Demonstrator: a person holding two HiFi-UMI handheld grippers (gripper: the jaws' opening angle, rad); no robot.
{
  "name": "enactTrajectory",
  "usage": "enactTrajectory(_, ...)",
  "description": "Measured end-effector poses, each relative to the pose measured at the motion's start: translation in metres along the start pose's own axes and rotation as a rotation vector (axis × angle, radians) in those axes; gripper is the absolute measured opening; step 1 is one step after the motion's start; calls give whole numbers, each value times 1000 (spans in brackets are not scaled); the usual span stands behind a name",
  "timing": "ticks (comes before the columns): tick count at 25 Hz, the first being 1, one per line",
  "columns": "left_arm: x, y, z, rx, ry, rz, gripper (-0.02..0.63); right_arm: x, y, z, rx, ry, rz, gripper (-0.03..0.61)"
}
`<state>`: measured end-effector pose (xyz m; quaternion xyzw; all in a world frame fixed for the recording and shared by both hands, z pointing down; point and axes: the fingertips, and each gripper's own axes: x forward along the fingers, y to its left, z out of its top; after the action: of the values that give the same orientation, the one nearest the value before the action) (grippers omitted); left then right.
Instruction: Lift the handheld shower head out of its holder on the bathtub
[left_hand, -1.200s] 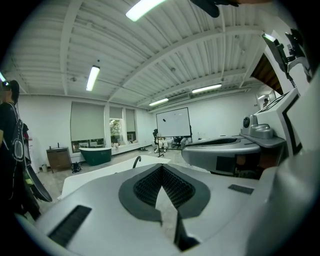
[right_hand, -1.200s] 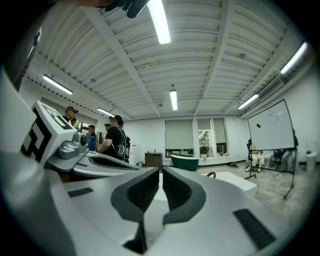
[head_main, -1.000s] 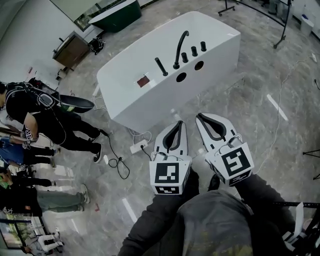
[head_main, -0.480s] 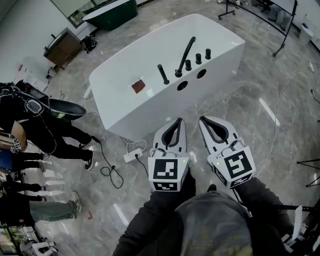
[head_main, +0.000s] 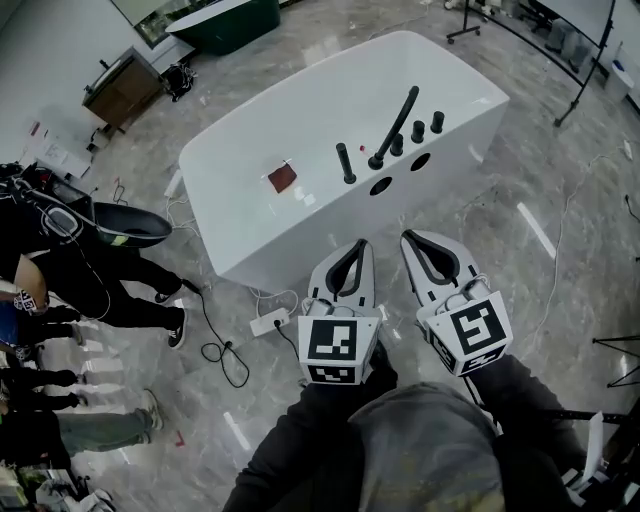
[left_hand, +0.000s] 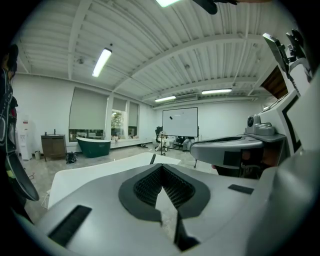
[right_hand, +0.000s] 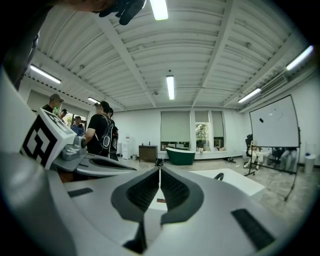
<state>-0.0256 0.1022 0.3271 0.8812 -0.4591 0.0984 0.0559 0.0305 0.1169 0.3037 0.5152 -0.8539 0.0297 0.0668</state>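
Note:
The white bathtub (head_main: 250, 220) stands ahead of me on the floor. On its deck the black handheld shower head (head_main: 346, 163) stands upright in its holder, left of the curved black spout (head_main: 395, 125) and two black knobs (head_main: 418, 130). My left gripper (head_main: 355, 243) and right gripper (head_main: 410, 237) are side by side, short of the tub's near wall, touching nothing. Both are shut with nothing between the jaws. The left gripper (left_hand: 161, 165) points level at the tub's rim (left_hand: 95, 172). Past the right gripper (right_hand: 160, 169) the spout (right_hand: 218, 176) shows.
A red-brown square (head_main: 282, 178) lies on the tub deck. A power strip (head_main: 268, 322) and cables (head_main: 225, 350) lie on the floor by the tub's near left corner. People (head_main: 70, 270) stand at the left. A green tub (head_main: 230, 25) and wooden cabinet (head_main: 125, 85) are further back.
I have moved closer to the tub with both grippers carried along. The tub has shifted right and looms larger. Both grippers stay shut.

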Motion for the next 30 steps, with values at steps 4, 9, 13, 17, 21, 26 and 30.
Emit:
enactTrajectory(4, 10, 21, 4, 4, -5, -16, 2, 20, -1, 11, -7, -14, -24, 6)
enactTrajectory(9, 21, 27, 3, -2, 1, -33, 2, 28, -12, 13, -12, -18, -52, 6)
enactTrajectory(13, 29, 29, 2, -10, 13, -34, 2, 31, -20, 13, 4, -14, -61, 6)
enactTrajectory(17, 43, 34, -1, -13, 40, -17, 2, 44, -33, 10, 21, -6, -44, 6)
enactTrajectory(21, 62, 38, 3, -9, 57, -3, 2, 61, -48, 13, 34, -17, -21, 6)
enactTrajectory(26, 91, 36, 12, -1, 75, 8, 2, 76, -77, 14, 56, -15, -3, 6)
enactTrajectory(30, 112, 38, 18, 3, 84, 24, 2, 89, -97, 14, 67, -14, 10, 6)
